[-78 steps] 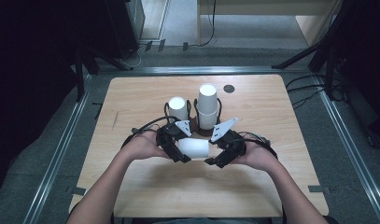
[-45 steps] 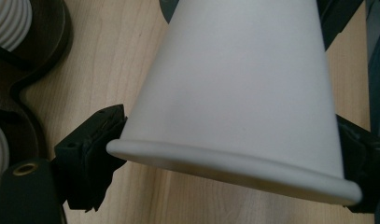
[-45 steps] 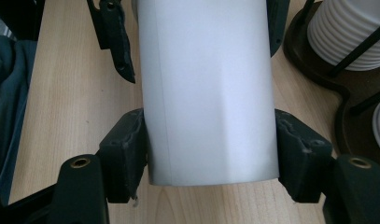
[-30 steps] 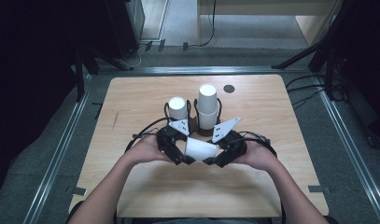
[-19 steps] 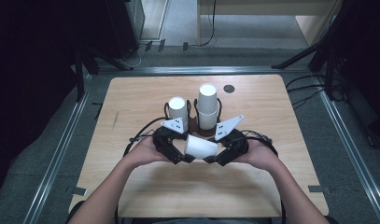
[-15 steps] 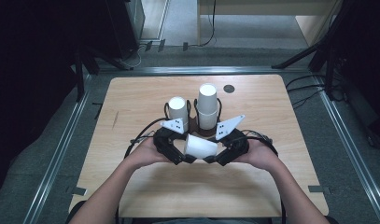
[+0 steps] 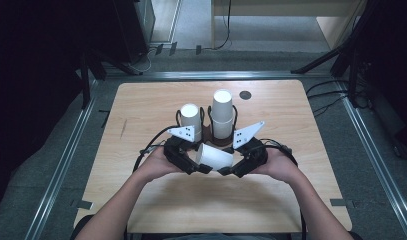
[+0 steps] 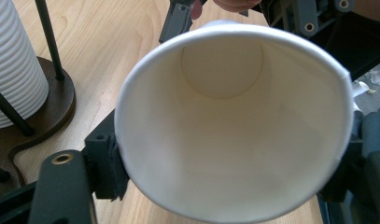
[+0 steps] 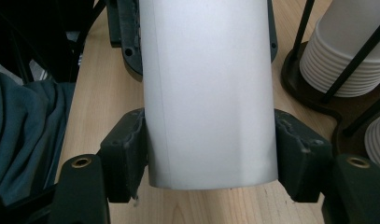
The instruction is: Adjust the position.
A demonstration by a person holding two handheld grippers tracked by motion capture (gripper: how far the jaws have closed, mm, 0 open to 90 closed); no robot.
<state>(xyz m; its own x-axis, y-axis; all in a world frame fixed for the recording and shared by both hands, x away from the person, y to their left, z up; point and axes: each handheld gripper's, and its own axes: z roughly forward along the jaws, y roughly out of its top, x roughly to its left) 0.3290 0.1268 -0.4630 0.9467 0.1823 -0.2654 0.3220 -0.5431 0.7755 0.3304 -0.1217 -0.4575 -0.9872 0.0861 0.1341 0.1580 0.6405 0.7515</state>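
The paper cup (image 7: pixel 214 156) lies on its side above the table (image 7: pixel 141 107), held between both grippers just in front of the cup stacks (image 7: pixel 222 114). Its long axis runs level, mouth toward the left gripper (image 7: pixel 188 161), base toward the right gripper (image 7: pixel 236 167). The left jaws have just been closing and now press the rim (image 8: pixel 234 126). The right jaws clamp the base end (image 9: pixel 208 93).

Left claw (image 7: pixel 203 167) closing, right claw (image 7: pixel 226 171) clamped — tips nearly meeting.
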